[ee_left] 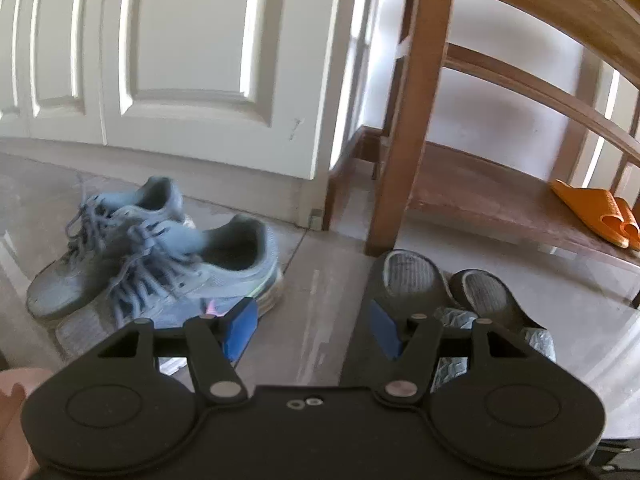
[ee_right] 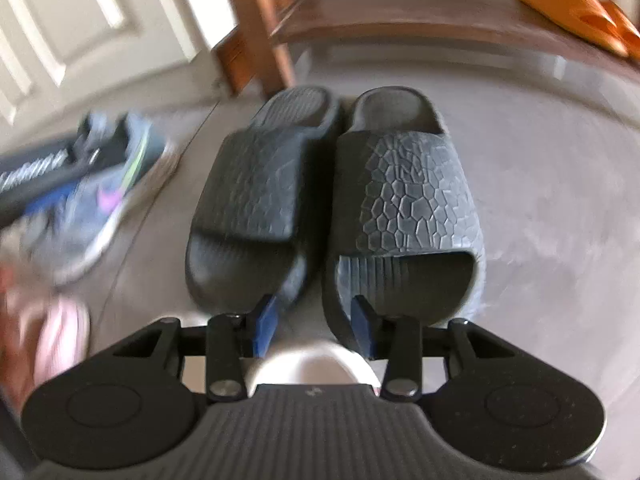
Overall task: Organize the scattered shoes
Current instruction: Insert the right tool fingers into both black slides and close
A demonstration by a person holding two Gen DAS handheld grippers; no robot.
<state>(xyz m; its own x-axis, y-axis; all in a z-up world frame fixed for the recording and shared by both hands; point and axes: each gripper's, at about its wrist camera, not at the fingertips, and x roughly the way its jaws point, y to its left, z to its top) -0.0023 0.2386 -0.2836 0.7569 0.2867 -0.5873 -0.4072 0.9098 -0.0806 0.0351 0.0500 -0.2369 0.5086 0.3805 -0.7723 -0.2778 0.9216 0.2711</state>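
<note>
A pair of grey-blue lace-up sneakers stands on the tiled floor to the left of my left gripper, which is open with only bare floor between its blue pads. Two dark textured slides lie side by side to its right. In the right wrist view these slides fill the middle, toes toward me. My right gripper sits at their toes, open. Its pads flank the slides' inner edges and no grip shows. A sneaker lies blurred at the left.
A wooden shoe rack stands at the right, with orange slippers on its low shelf. White panelled doors close the back. Something white lies under the right gripper. A blurred pink shape shows at lower left.
</note>
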